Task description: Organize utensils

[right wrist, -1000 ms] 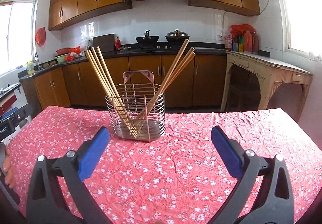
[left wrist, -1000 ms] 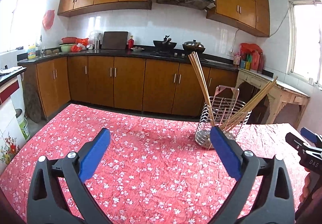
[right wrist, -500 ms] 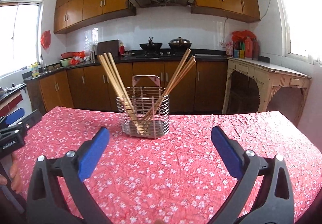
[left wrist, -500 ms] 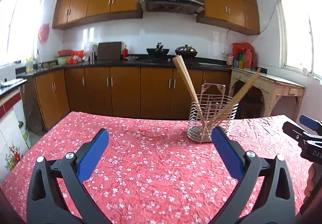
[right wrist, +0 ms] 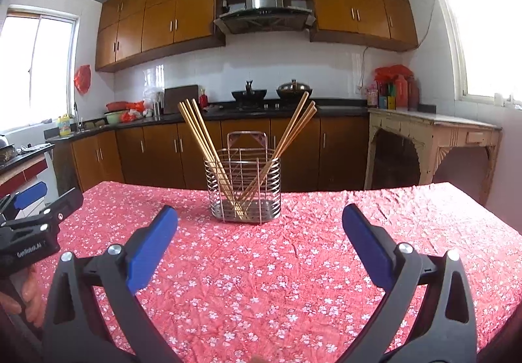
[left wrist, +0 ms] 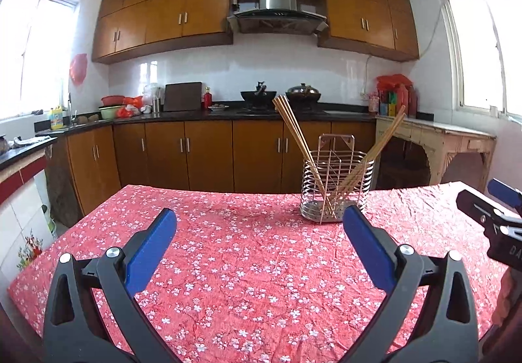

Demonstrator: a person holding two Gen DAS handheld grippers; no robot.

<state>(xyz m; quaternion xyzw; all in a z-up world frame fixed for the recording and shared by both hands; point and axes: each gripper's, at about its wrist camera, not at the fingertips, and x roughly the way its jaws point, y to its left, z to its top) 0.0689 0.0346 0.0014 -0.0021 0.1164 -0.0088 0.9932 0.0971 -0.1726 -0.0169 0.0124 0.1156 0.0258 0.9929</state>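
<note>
A wire utensil holder point(left wrist: 337, 186) stands on the red flowered tablecloth point(left wrist: 254, 258); it also shows in the right wrist view point(right wrist: 243, 188). Several wooden chopsticks point(right wrist: 208, 147) lean left in it and others point(right wrist: 290, 134) lean right. They also show in the left wrist view point(left wrist: 298, 137). My left gripper point(left wrist: 259, 222) is open and empty, well short of the holder. My right gripper point(right wrist: 259, 222) is open and empty, facing the holder from a distance.
Brown kitchen cabinets point(left wrist: 208, 154) and a counter with pots run along the back wall. A pale wooden side table point(right wrist: 434, 141) stands at the right. The table's far edge lies just behind the holder.
Both grippers have pulled back and tilted up, so the holder looks smaller and farther away. Both stay open and empty.
</note>
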